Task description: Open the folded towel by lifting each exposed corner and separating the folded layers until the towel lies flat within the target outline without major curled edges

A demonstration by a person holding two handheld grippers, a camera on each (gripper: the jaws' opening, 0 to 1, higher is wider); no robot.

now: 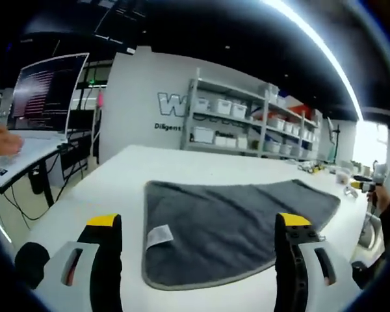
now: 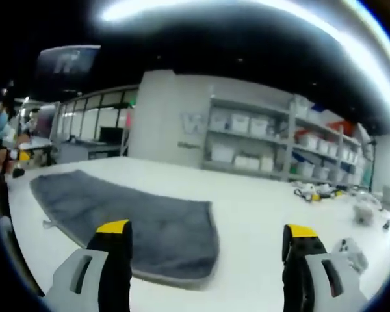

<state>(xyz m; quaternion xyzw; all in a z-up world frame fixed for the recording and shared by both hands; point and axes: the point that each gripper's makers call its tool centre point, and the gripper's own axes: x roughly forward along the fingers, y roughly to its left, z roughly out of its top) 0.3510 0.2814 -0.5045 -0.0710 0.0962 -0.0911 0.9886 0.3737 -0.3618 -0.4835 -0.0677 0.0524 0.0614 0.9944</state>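
Hovering both tools over a grey towel spread on the white surface.

From the left gripper view, we hold the left tool (image 1: 198, 244) spread wide and empty above the towel (image 1: 234, 227), which lies on the surface (image 1: 117, 182) with its white label (image 1: 158, 235) near one hemmed edge. From the right gripper view, our right tool (image 2: 205, 250) is likewise parted and empty, the towel's rounded corner (image 2: 205, 257) just ahead. We judge the cloth soft, limp and light; pinch a hemmed corner.
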